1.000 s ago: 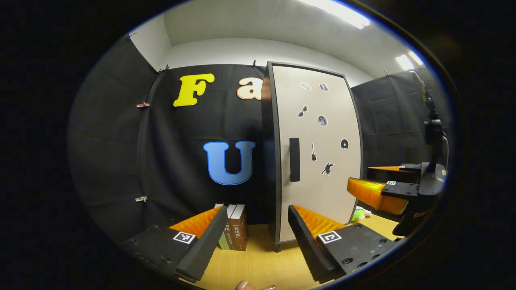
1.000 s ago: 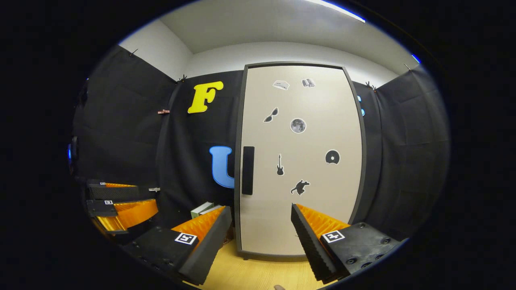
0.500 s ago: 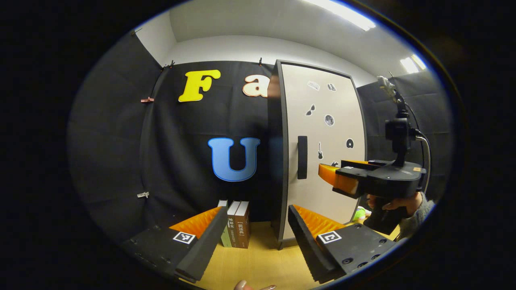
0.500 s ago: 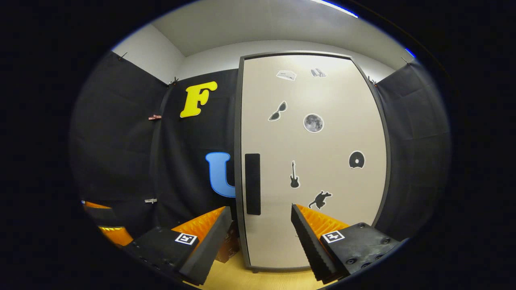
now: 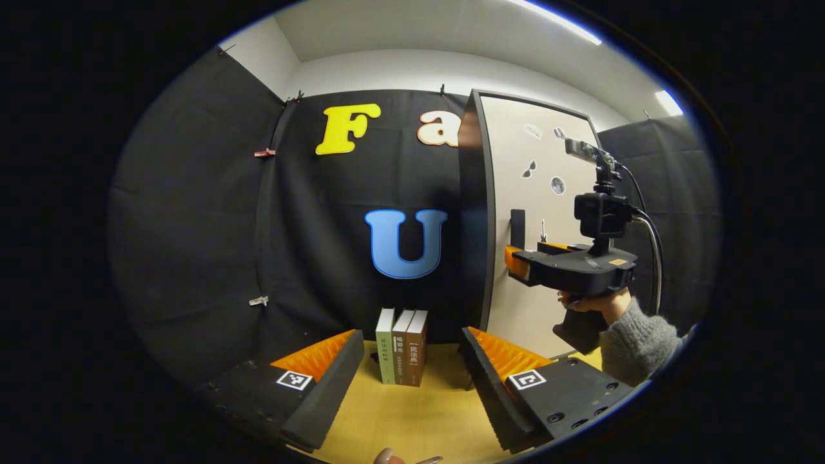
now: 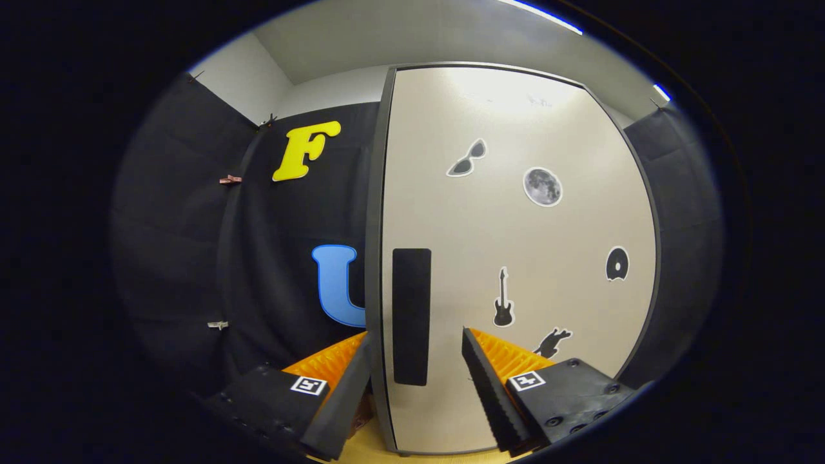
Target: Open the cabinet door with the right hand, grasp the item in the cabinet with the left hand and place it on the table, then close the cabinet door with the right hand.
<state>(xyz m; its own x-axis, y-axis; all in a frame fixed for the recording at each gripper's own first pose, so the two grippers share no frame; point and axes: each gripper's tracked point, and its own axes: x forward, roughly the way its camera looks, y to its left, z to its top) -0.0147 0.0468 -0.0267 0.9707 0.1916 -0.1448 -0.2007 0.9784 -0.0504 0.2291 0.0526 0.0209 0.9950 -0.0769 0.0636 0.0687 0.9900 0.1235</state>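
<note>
Right gripper (image 6: 416,380) has closed in on the door (image 6: 515,258) since a second ago, jaws wide apart straddling the handle (image 6: 411,316), gripping nothing. Door's shut, item hidden. Left gripper (image 5: 406,380) waits open over the tabletop (image 5: 412,419).

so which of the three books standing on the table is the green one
The leftmost upright book, green-spined with a white top, on the wooden table; its two neighbours have brown spines.
</note>
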